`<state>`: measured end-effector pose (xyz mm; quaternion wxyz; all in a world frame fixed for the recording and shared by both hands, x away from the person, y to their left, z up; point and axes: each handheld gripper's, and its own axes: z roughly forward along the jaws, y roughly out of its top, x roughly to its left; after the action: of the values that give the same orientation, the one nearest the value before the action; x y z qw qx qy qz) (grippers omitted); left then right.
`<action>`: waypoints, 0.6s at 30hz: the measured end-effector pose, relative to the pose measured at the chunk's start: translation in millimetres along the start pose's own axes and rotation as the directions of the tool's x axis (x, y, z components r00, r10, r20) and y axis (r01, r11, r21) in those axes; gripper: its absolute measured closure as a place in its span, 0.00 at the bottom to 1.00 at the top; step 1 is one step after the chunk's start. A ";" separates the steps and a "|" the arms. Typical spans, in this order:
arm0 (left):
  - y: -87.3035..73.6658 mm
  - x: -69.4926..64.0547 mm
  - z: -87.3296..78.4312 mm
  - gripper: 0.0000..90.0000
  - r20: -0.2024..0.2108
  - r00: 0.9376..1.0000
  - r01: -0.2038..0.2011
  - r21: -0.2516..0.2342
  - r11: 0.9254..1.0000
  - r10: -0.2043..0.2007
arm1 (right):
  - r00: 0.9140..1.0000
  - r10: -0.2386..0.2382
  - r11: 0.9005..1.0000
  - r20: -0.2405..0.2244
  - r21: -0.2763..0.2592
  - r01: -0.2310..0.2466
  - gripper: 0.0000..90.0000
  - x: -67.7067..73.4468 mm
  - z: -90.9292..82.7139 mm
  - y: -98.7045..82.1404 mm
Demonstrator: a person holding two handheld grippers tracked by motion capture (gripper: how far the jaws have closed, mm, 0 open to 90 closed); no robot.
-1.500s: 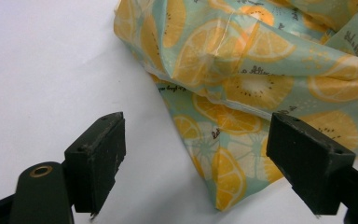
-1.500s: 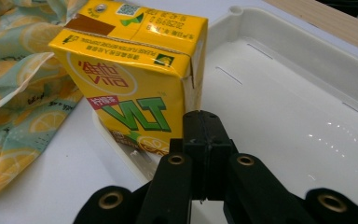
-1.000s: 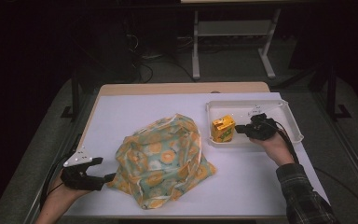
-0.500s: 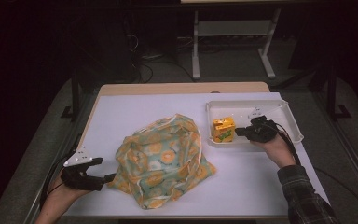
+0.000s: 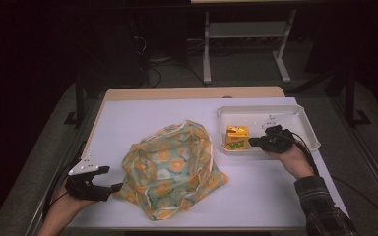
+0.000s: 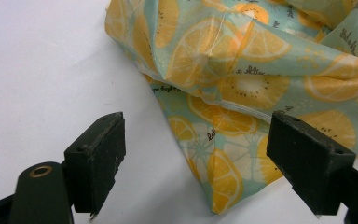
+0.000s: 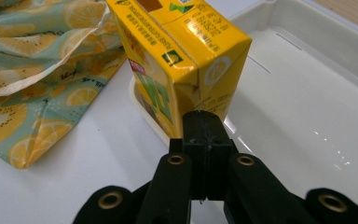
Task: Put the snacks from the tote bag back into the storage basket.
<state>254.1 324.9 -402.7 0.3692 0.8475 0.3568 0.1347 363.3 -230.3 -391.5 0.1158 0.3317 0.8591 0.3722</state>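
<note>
Two grippers | left [image 5: 112,188]: spread, astride bag [image 5: 172,167] corner near table [image 5: 128,118] front-left edge | right [image 5: 254,142]: pressed together, empty, against carton [image 5: 237,137] at tray [image 5: 300,118] left end | next: open right wide, square on carton, pinch mid-body, hold bag mouth steady

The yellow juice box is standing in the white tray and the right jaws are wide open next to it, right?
Not quite. The juice box does stand in the white tray, but the right gripper has its jaws shut, pressed flat together just behind the box. The right gripper view shows it.
</note>
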 end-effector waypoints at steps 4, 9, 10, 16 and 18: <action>-0.2 0.5 -0.6 0.21 -0.003 1.000 0.001 -0.003 1.000 -0.001 | 1.000 0.016 1.000 0.021 -0.015 -0.016 0.92 0.1 -4.3 -0.8; -0.4 1.2 -1.1 0.21 -0.004 1.000 -0.002 -0.002 1.000 0.002 | 0.998 0.051 0.999 0.027 -0.017 -0.050 0.69 3.9 -12.9 -3.7; -0.4 1.2 -1.1 0.21 -0.004 1.000 -0.001 -0.002 1.000 0.001 | 0.998 0.058 0.998 0.028 -0.011 -0.058 0.65 5.0 -14.8 -4.8; 0.2 0.1 -0.8 0.21 -0.003 1.000 -0.004 -0.001 1.000 0.004 | 0.997 0.074 0.997 0.033 -0.023 -0.073 0.50 15.4 -21.1 -11.7; 0.3 -0.7 -0.4 0.21 -0.001 1.000 -0.009 -0.001 1.000 0.009 | 0.997 0.068 0.997 0.037 -0.022 -0.067 0.45 19.5 -22.2 -13.8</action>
<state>253.5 324.5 -402.2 0.3690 0.8487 0.3533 0.1371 332.0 -237.0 -385.0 0.1225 0.3664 0.8412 0.3784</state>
